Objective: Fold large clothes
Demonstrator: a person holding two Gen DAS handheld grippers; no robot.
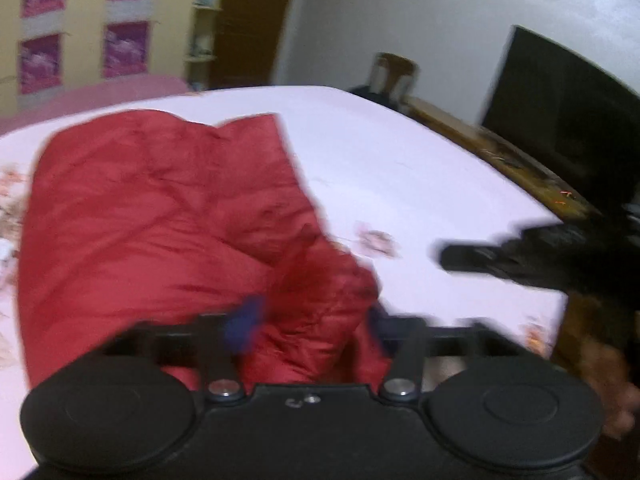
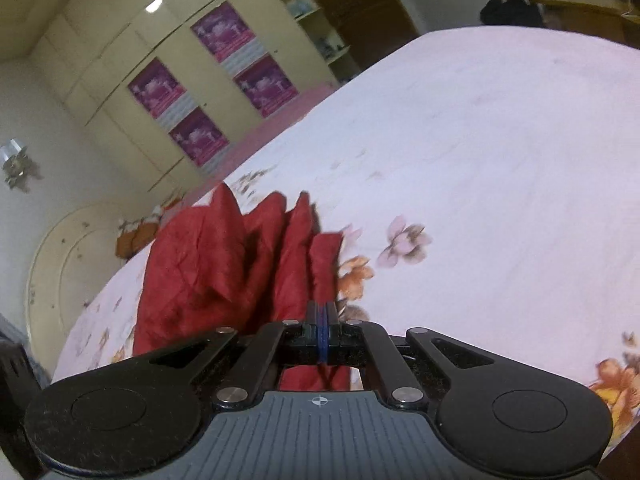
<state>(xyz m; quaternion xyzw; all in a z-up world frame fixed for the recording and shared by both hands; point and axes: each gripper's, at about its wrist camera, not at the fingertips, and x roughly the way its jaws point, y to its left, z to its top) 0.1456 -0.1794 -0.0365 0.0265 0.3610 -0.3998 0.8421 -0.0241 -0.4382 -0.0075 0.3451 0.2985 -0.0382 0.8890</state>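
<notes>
Crumpled red puffy garment (image 1: 160,216) lies near the floral bed's (image 1: 400,168) near edge; left gripper (image 1: 308,320) jaws spread, right gripper (image 2: 322,320) pressed together (possibly pinching fabric). Released folds may spring open.

Dim indoor light; left view motion-blurred, right sharper, both bowed at edges.
</notes>
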